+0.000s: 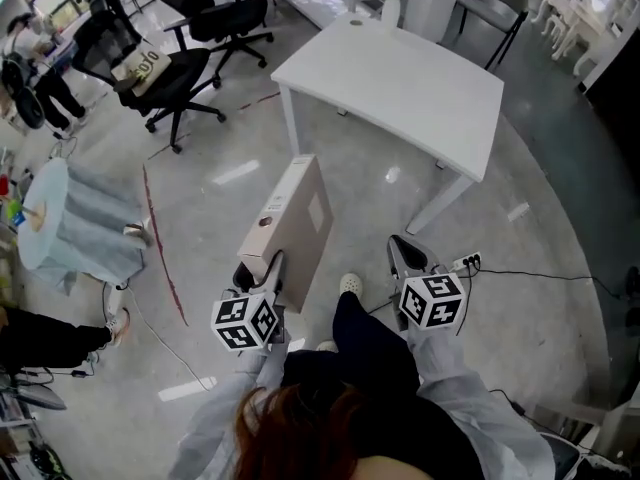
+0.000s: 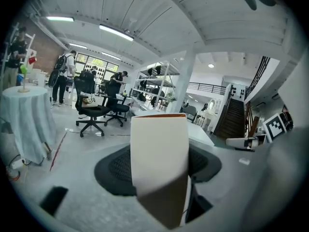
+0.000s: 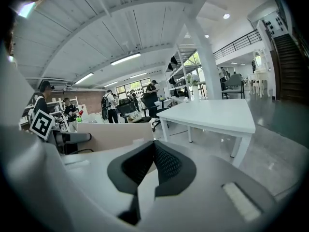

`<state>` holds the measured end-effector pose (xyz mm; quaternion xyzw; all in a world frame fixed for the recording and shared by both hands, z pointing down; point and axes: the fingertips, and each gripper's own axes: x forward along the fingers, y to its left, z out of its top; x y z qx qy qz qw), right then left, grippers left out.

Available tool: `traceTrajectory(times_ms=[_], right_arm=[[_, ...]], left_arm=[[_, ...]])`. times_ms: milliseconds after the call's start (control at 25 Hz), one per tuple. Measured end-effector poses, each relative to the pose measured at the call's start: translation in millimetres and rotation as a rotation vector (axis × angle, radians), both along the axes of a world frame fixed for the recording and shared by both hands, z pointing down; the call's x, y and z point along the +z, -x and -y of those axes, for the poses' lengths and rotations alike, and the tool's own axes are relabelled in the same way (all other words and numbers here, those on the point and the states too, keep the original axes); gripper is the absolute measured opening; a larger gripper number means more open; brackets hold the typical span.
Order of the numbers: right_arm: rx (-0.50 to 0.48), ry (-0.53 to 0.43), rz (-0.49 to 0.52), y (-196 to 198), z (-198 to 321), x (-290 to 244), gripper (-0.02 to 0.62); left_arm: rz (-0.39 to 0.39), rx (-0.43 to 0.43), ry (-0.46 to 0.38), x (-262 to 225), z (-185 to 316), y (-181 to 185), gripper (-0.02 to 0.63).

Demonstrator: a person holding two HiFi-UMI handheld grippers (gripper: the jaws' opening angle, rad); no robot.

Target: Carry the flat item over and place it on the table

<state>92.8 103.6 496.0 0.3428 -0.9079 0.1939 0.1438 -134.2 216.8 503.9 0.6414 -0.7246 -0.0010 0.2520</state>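
A flat tan cardboard box (image 1: 297, 220) stands on its long edge, held up above the floor. My left gripper (image 1: 262, 273) is shut on its near end. In the left gripper view the narrow box (image 2: 159, 163) fills the gap between the black pads. My right gripper (image 1: 405, 258) hangs to the right of the box, apart from it, shut with nothing in it. The right gripper view has the box's broad side (image 3: 113, 135) at its left. The white table (image 1: 400, 83) stands a short way ahead, and its bare top (image 3: 212, 115) also shows in the right gripper view.
Black office chairs (image 1: 165, 78) stand at the far left. A small round table with a pale cloth (image 1: 60, 223) is at the left edge. A red line (image 1: 160, 258) and a cable with a plug strip (image 1: 470, 263) lie on the glossy floor. People stand in the far left corner.
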Motion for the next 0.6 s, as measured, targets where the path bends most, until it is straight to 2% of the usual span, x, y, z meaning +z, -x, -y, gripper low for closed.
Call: traceTrajectory(times_ms=[320, 600], right_arm=[[-0.029, -0.028, 0.005, 21, 112, -14, 0.008], [-0.057, -0.041, 0.018, 30, 178, -19, 0.008]], left_arm=[[0.034, -0.032, -0.063, -26, 111, 27, 0.282], [0.027, -0.069, -0.102, -35, 166, 36, 0.282]])
